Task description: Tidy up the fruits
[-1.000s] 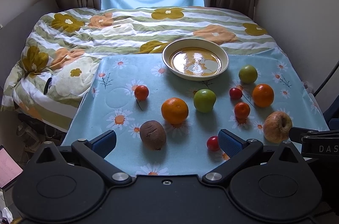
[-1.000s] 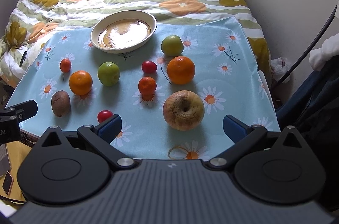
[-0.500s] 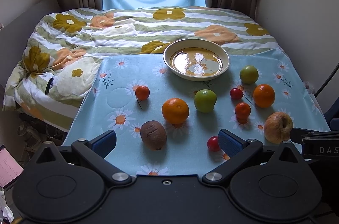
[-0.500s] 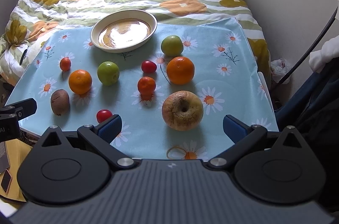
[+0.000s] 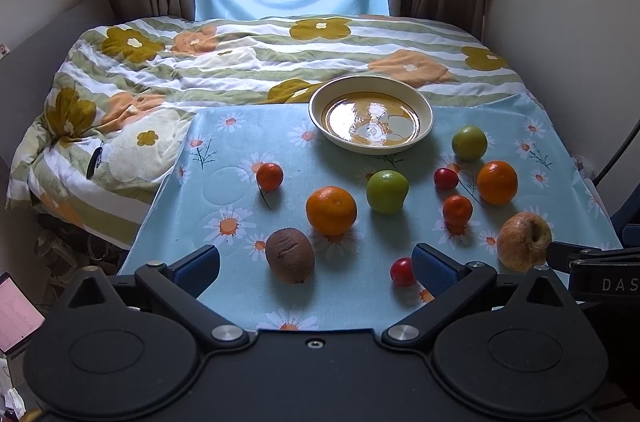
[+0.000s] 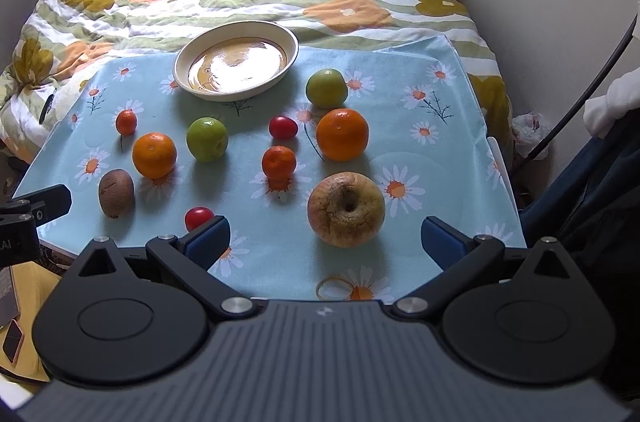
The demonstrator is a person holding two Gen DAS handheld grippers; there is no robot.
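While unheld, wrinkled apple [image 6: 346, 209] fronts right gripper [image 6: 324, 242].

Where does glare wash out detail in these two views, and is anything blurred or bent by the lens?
Left wrist: window reflections glaze the bowl floor; fruit stays sharp, and the wall edges bow at the frame sides. Right wrist: stronger glare whitens the bowl centre; the wrinkled apple is crisp, casting a soft shadow toward the camera. Both open grippers, left and right, look sharp, corners vignetted.
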